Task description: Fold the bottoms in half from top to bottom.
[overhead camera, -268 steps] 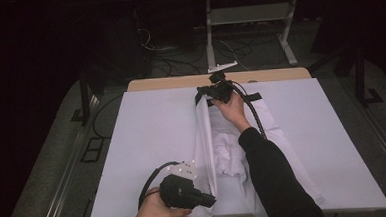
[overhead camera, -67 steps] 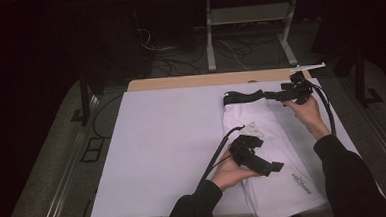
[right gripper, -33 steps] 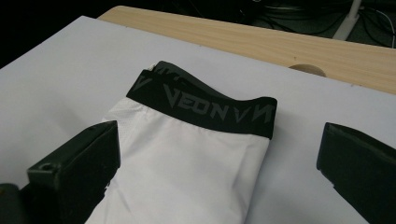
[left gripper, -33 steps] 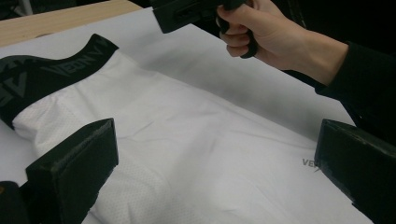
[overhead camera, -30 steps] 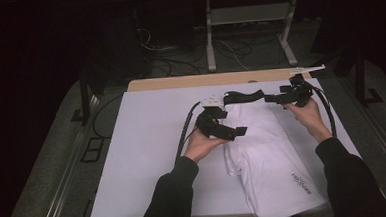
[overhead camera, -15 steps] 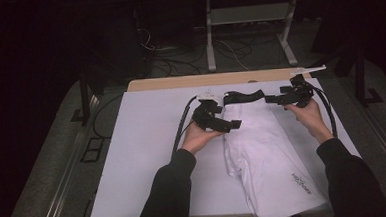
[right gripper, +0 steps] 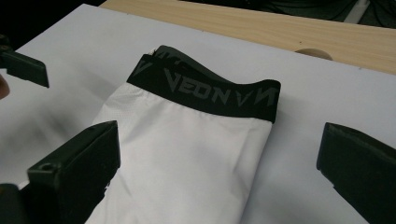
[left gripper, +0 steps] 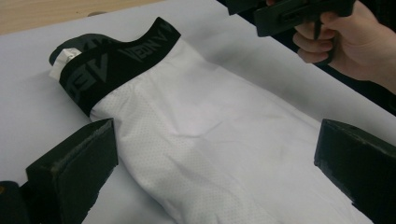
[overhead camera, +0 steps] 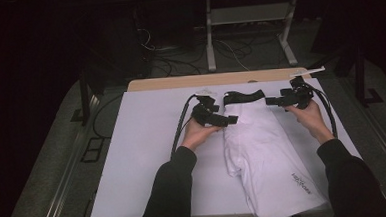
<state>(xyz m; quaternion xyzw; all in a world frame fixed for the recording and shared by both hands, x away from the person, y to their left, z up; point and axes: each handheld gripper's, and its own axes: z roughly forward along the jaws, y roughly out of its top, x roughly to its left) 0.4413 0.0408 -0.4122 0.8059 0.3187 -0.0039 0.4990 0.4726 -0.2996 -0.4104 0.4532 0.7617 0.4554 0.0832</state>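
At your 12 o'clock, a pale wooden table edge [overhead camera: 179,82] borders the flat white work mat [overhead camera: 143,156]; beyond, tangled floor cables [overhead camera: 178,64].

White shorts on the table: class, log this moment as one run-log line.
item: white shorts, folded, flat on table | left gripper: open, at waistband edge | right gripper: open, beside waistband | nothing held

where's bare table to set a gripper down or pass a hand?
Widest bare patch: white table left of the left gripper, out to the left edge. A narrower strip lies between the white shorts and the right edge. Crowded at the far middle, where both the left and right gripper flank the black waistband.
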